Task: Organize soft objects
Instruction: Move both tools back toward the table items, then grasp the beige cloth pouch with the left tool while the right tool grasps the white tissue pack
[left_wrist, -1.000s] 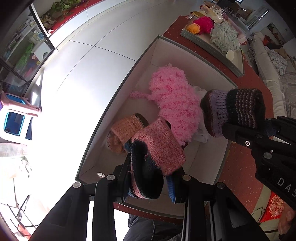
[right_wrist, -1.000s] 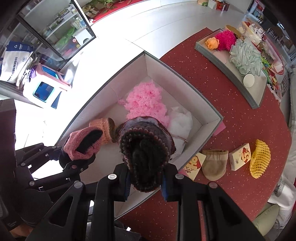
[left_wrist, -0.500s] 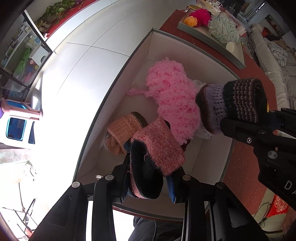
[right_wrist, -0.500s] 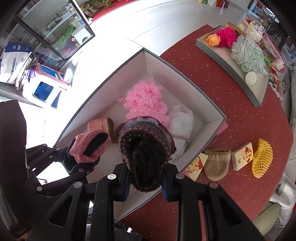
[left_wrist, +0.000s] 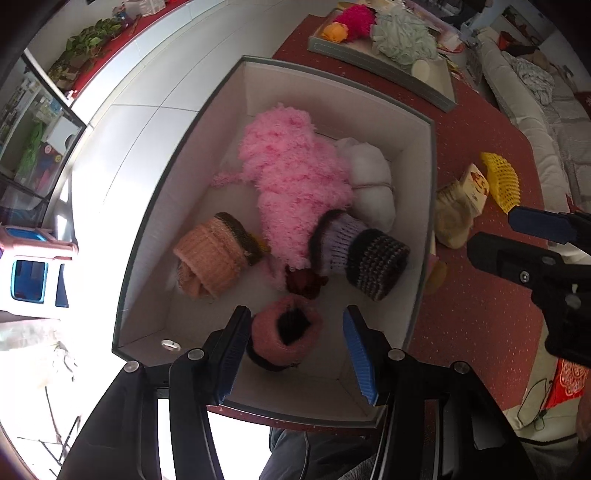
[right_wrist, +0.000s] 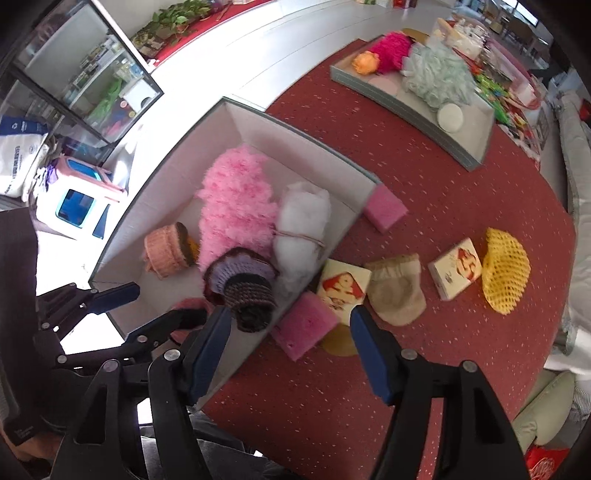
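Observation:
A white box (left_wrist: 424, 206) holds a fluffy pink piece (left_wrist: 291, 177), a white bundle (left_wrist: 371, 184), a peach knit roll (left_wrist: 210, 258), a purple-and-brown knit sock (left_wrist: 365, 254) and a pink-and-black knit sock (left_wrist: 282, 338). My left gripper (left_wrist: 295, 354) is open over the box's near end, the pink-and-black sock lying loose between its fingers. My right gripper (right_wrist: 291, 354) is open above the box's right wall (right_wrist: 325, 258); the purple-and-brown sock (right_wrist: 245, 290) lies just past its left finger.
On the red table (right_wrist: 443, 206) right of the box lie pink sponges (right_wrist: 306, 326), small printed cartons (right_wrist: 456, 267), a beige pouch (right_wrist: 397, 293) and a yellow foam net (right_wrist: 506, 269). A grey tray (right_wrist: 417, 107) with soft items stands at the back.
Both grippers have opened and let go of their socks, which now lie in the box. The right gripper has moved right, toward the table.

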